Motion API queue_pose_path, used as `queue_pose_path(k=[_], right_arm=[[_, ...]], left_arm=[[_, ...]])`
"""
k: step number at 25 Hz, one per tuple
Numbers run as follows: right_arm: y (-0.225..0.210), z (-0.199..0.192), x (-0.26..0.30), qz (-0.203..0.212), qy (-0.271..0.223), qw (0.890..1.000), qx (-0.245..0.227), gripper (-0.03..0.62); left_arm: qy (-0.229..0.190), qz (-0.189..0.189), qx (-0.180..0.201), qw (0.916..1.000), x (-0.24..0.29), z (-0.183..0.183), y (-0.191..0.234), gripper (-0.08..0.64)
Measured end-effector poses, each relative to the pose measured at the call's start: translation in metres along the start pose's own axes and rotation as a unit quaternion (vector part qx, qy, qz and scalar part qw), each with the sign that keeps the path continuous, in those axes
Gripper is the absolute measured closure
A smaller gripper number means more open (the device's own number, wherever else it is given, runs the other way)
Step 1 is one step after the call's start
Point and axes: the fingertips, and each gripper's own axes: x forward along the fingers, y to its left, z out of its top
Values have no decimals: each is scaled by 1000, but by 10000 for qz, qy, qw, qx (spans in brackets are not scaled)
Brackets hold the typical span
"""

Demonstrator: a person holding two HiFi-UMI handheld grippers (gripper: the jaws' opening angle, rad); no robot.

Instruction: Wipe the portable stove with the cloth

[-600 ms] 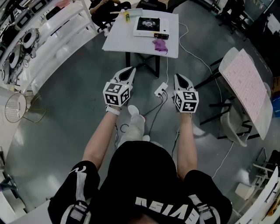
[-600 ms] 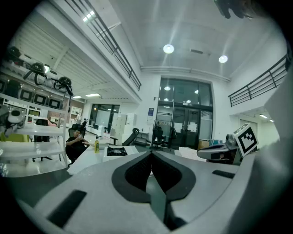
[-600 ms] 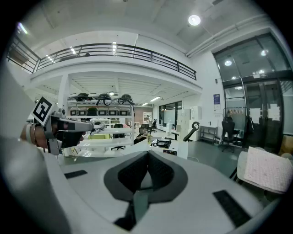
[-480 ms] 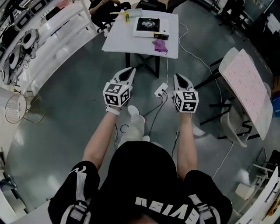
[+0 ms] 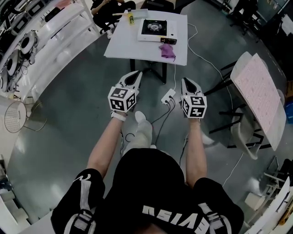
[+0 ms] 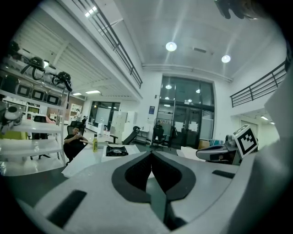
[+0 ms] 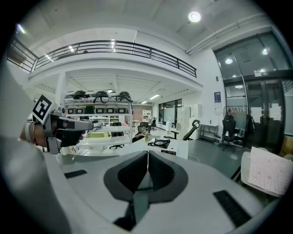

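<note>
The portable stove [image 5: 157, 29], white with a black burner, sits at the far side of a white table [image 5: 128, 45]; it also shows small in the left gripper view [image 6: 117, 150] and the right gripper view [image 7: 159, 143]. A purple cloth [image 5: 167, 50] lies crumpled on the table just in front of the stove. My left gripper [image 5: 135, 75] and right gripper [image 5: 187, 82] are held side by side over the floor, well short of the table. Both are shut with nothing between the jaws.
A yellow-green bottle [image 5: 131, 17] stands at the table's far left, with a seated person [image 5: 106, 7] beyond it. A power strip [image 5: 168, 94] and cables lie on the floor between the grippers. A second table [image 5: 262, 93] with a chair stands right; white shelving [image 5: 41, 41] runs along the left.
The view has shifted slightly toward the table, which now sits a little nearer. Both grippers hold the same pose, still shut.
</note>
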Motion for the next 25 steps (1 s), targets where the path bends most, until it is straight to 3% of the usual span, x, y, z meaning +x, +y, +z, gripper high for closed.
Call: queue_pose_path(k=[16, 25], right_arm=[[-51, 55, 190, -10, 134, 9999, 45, 578], [-63, 72, 270, -193, 211, 9995, 113, 578]], left_arm=[[120, -151, -114, 9997, 152, 39, 125, 554], [193, -374, -90, 9991, 210, 54, 191, 554]])
